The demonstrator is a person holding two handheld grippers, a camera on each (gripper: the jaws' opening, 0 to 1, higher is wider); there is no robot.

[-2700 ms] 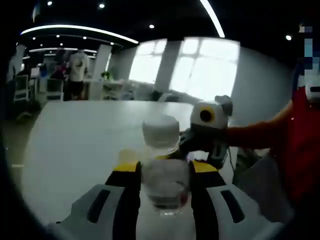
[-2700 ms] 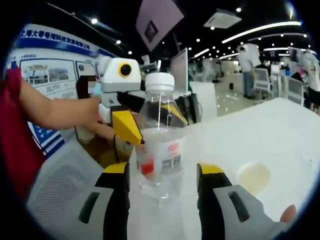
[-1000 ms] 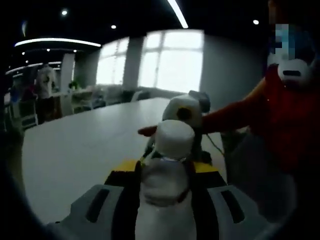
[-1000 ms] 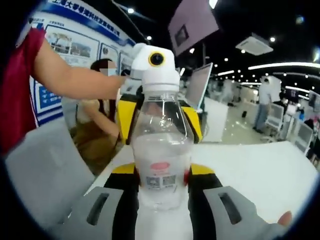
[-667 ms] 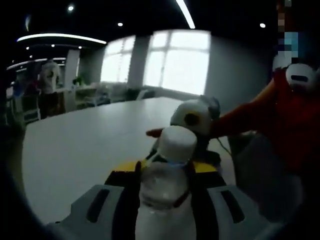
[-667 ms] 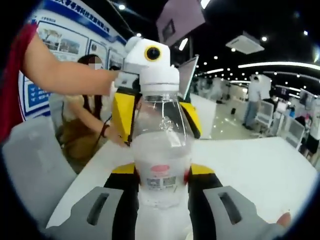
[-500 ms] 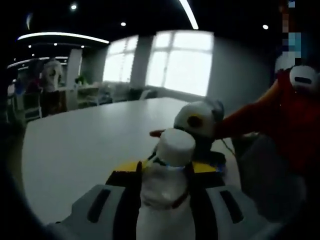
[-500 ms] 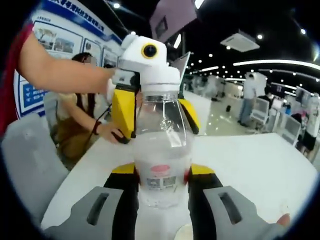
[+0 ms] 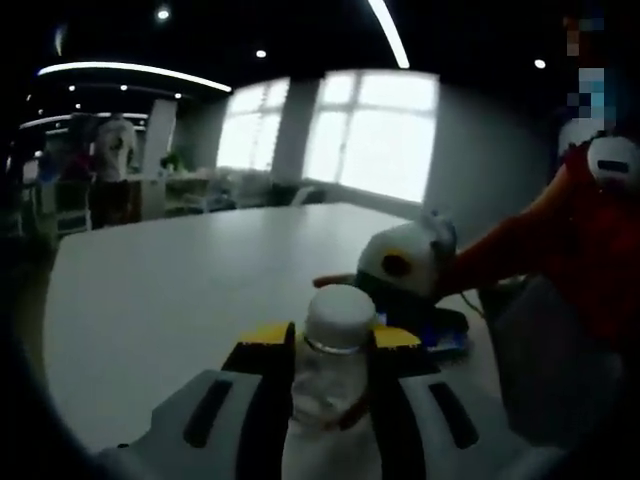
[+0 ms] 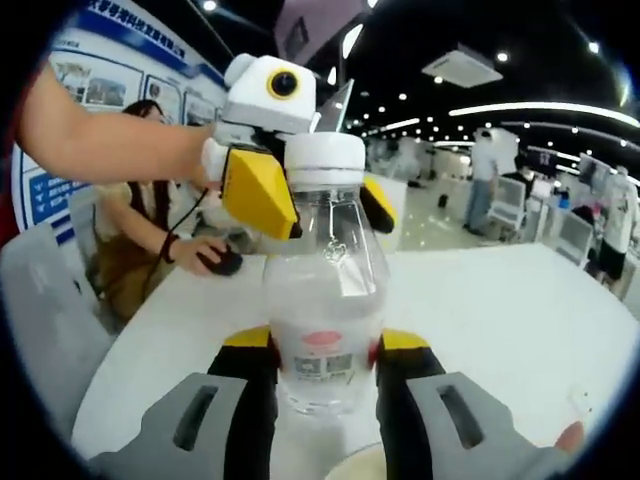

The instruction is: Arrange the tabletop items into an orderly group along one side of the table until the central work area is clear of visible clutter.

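A clear plastic water bottle with a white screw cap (image 10: 322,300) is clamped upright between the black, yellow-tipped jaws of the right gripper (image 10: 322,345).

In the left gripper view, the bottle (image 9: 330,385) stands between the left gripper (image 9: 322,345) jaws, which press against its sides. The bottle is held above the white table (image 10: 500,310), near its edge. A person's bare arm (image 10: 110,145) is seen behind the left gripper.

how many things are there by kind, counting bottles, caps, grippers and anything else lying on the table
bottle: 1
white cap: 1
grippers: 2 (left gripper, right gripper, both closed on the bottle)
pale round disc at the near table edge: 1
total: 5
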